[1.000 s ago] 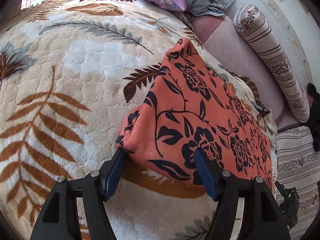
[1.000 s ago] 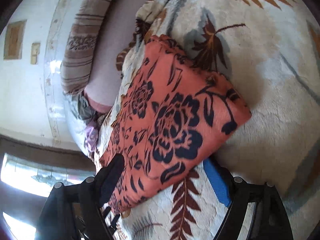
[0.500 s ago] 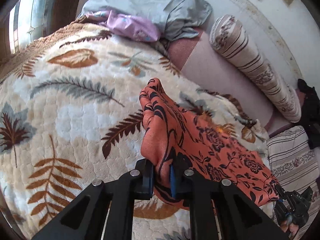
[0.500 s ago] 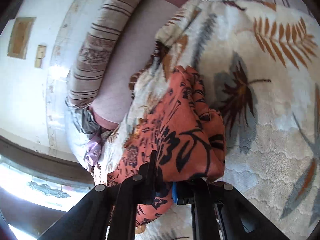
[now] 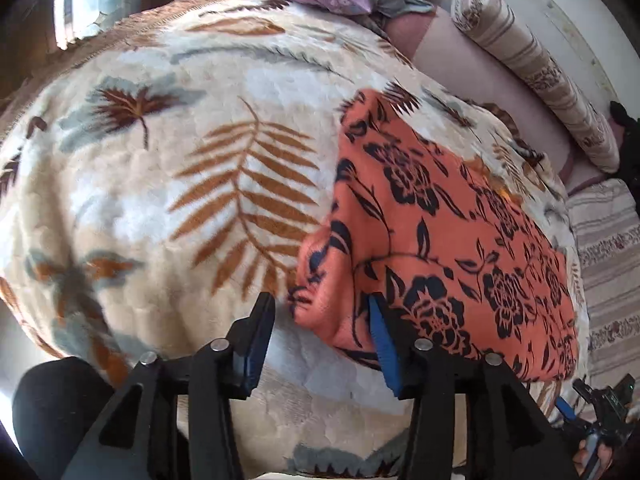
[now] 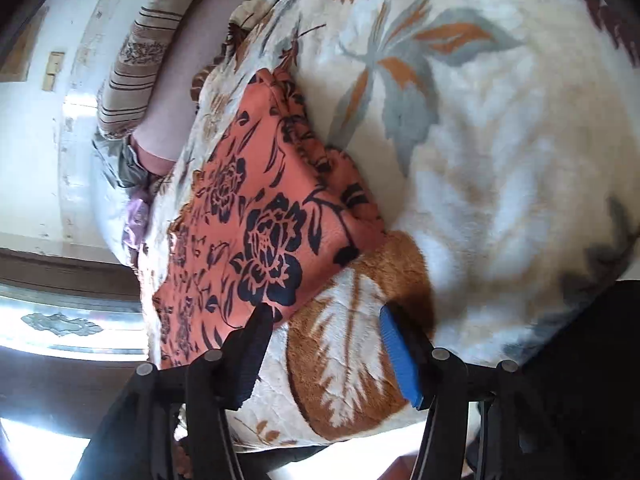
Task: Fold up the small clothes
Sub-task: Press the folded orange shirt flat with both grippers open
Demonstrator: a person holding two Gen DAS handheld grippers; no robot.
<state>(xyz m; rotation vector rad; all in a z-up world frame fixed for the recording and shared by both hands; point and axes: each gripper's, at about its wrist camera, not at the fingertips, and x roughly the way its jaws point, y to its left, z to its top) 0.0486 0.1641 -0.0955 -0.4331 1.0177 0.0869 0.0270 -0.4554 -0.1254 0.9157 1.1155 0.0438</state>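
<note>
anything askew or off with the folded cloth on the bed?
Slightly. The orange cloth with black flowers lies folded on the leaf-print plush blanket, but its near corner bulges up rather than lying flat. Both tools have just been opening: the left tool straddles that corner, and the right tool holds nothing.

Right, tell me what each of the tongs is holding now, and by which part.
Nothing. Both tongs have just been opening: the left tongs straddle the orange floral cloth's near corner unpinched, and the right tongs stand open over the blanket.

Left claw [image 5: 320, 320], right claw [image 6: 326, 330]: jaws just parted.
</note>
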